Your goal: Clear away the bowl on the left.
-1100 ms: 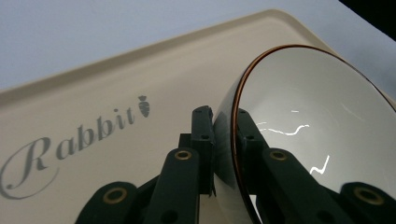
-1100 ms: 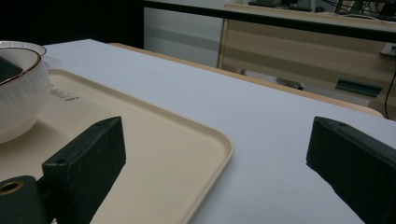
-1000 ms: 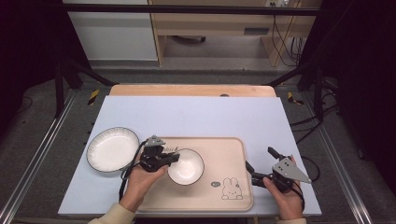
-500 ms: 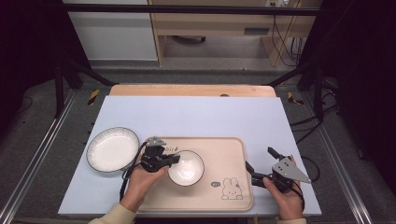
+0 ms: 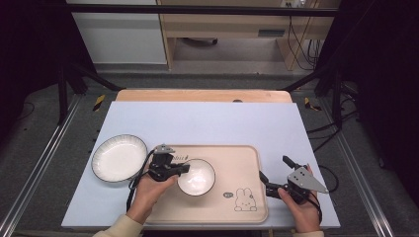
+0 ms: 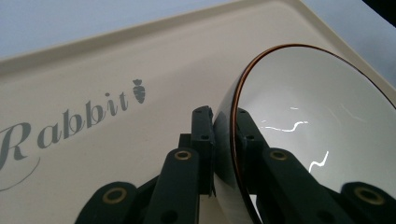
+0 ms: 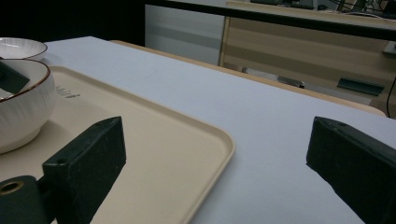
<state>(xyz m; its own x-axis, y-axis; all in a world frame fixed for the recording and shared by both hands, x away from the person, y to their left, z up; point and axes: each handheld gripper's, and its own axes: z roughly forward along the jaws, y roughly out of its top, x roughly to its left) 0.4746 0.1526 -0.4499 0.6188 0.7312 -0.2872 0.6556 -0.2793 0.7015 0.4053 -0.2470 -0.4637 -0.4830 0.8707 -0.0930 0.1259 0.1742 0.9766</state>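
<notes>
Table (image 5: pixel 207 123) — tray (image 5: pixel 242 170), plate (image 5: pixel 119 158)

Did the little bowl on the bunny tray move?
No. The little bowl sits at the same spot on the tray, left of the rabbit drawing, with the left claw clamped on its rim.

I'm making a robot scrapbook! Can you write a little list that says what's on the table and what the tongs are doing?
table: pale blue top
tray: beige, with a rabbit drawing and the word Rabbit
bowl: small, white, brown rim, on the tray
plate: white, deep, on the table left of the tray
left tongs: shut on the bowl's rim, one jaw inside, one outside
right tongs: open, holding nothing, at the tray's right edge
</notes>
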